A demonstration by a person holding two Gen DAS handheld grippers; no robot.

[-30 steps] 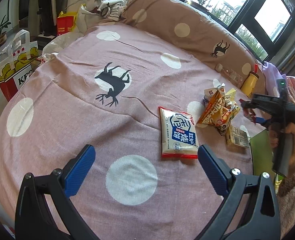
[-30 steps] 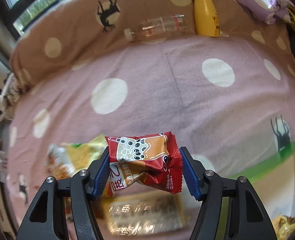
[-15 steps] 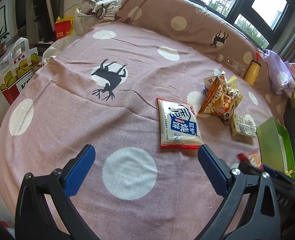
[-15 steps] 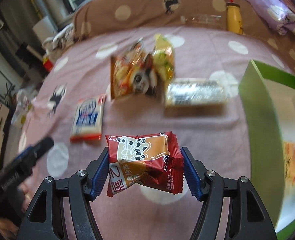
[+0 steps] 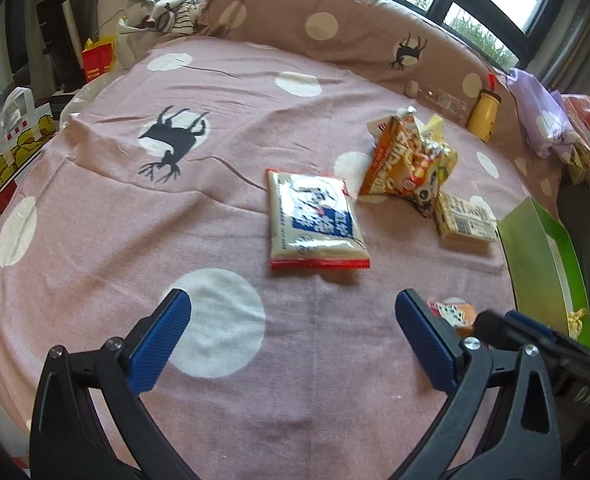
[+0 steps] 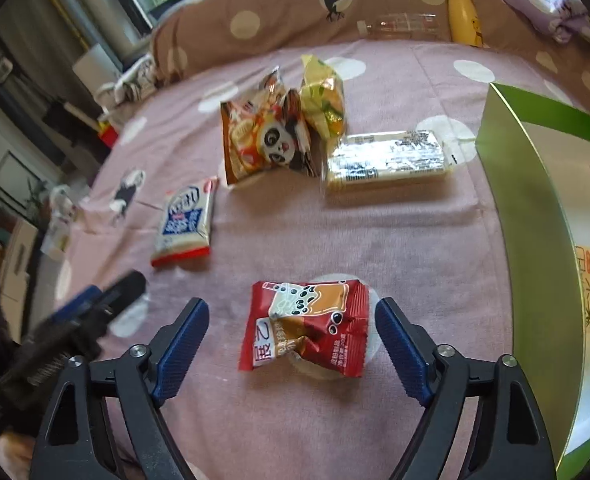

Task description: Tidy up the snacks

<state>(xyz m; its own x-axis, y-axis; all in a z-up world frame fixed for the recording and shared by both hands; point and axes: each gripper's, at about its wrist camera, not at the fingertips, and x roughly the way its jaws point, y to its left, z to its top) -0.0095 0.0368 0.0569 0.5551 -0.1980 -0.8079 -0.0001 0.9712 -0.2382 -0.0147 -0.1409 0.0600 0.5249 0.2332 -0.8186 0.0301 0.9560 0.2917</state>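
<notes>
A red bubble-tea snack packet (image 6: pixel 307 326) lies on the pink bedspread between the fingers of my right gripper (image 6: pixel 291 338), whose jaws are opening and stand clear of it. The same packet (image 5: pixel 451 314) peeks out behind my left gripper's right finger. My left gripper (image 5: pixel 293 334) hangs open over the spread with nothing between its pads. Further off lie a white-and-blue packet (image 5: pixel 315 220) (image 6: pixel 185 222), an orange panda bag (image 6: pixel 267 140) (image 5: pixel 399 164), a yellow-green bag (image 6: pixel 323 96) and a cream cracker pack (image 6: pixel 387 160) (image 5: pixel 465 218).
A green box (image 6: pixel 535 216) (image 5: pixel 543 256) stands open at the right with a snack inside. A yellow bottle (image 6: pixel 461 14) and a clear bottle (image 6: pixel 401 24) lean on the brown dotted bolster. Shopping bags (image 5: pixel 11 148) stand beside the bed at left.
My right gripper swung over near the green box, lowered and let go of the red packet, which now rests on the spread. The left gripper drifted a little toward the snacks.
</notes>
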